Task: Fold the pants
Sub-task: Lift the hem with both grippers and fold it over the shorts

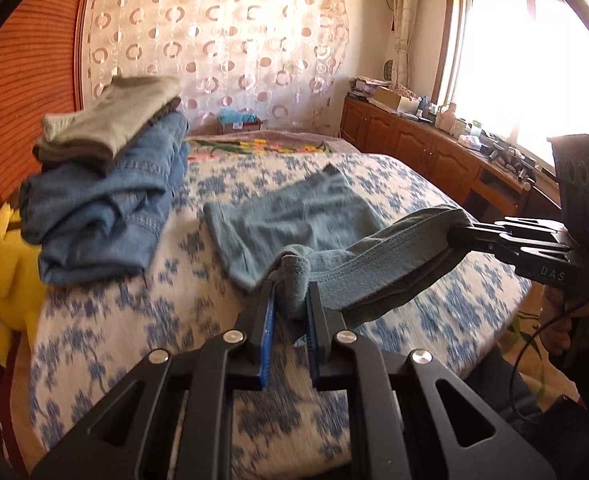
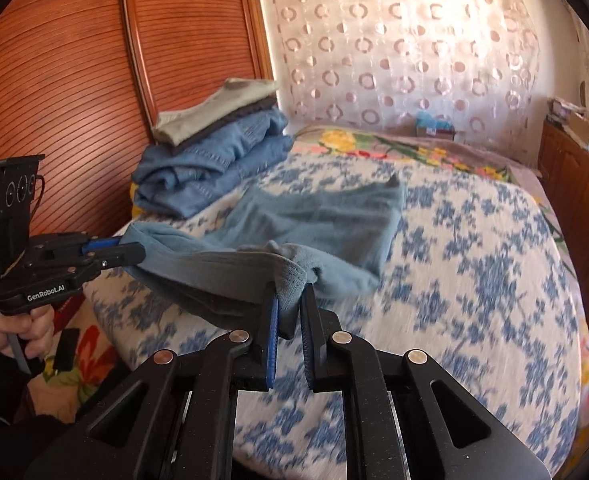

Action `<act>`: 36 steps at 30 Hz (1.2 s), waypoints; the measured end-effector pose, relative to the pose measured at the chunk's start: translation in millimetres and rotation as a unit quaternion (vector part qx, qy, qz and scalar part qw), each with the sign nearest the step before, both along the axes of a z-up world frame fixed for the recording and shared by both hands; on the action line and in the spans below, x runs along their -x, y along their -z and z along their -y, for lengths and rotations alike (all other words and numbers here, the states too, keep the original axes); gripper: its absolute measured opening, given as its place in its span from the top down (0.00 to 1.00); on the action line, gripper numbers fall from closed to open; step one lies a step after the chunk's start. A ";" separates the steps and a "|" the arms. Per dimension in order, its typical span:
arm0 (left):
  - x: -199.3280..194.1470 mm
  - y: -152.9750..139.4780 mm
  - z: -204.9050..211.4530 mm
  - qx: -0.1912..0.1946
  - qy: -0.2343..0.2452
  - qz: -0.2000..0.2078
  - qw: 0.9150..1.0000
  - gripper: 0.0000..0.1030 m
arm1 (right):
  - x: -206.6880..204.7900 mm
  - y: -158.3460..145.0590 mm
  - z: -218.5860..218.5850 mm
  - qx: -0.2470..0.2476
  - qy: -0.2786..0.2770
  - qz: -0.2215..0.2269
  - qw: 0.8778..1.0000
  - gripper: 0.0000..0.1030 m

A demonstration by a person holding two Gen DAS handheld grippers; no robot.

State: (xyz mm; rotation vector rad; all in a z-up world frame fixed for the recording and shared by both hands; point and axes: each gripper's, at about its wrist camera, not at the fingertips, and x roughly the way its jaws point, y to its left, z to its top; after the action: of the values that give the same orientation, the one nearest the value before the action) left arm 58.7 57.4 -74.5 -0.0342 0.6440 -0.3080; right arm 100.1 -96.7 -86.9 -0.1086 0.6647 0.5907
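Note:
Light blue pants (image 1: 294, 216) lie across the blue-and-white flowered bed (image 1: 134, 312); they also show in the right wrist view (image 2: 318, 220). Their near end is lifted off the bed and stretched between both grippers. My left gripper (image 1: 292, 292) is shut on one corner of that edge; it also shows in the right wrist view (image 2: 128, 250). My right gripper (image 2: 290, 292) is shut on the other corner; it also shows in the left wrist view (image 1: 458, 232). The far part of the pants rests flat on the bed.
A stack of folded clothes (image 1: 102, 188), jeans under grey items, sits at the bed's far left beside a wooden wardrobe (image 2: 74, 80). A yellow plush toy (image 1: 10, 272) lies at the bed's left edge. Wooden cabinets (image 1: 414, 148) with clutter run under the window on the right.

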 end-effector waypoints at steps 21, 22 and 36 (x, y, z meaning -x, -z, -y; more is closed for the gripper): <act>-105.5 6.6 -5.9 -0.012 -0.020 -0.033 0.999 0.90 | -107.4 12.3 -17.8 0.021 0.035 -0.025 0.999 0.93; -109.3 6.2 -5.7 -0.014 -0.021 -0.034 0.999 0.90 | -113.7 13.4 -17.6 0.017 0.037 -0.030 0.999 0.93; -154.2 17.2 1.1 -0.038 -0.035 -0.059 0.997 0.89 | -155.2 25.2 -27.9 0.042 0.059 -0.032 0.997 0.91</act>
State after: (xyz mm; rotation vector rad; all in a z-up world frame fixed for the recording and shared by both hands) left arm 212.9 56.3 -91.7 -0.0019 0.7691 -0.2148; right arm 255.2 -68.8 -112.1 -0.1287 0.7542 0.4549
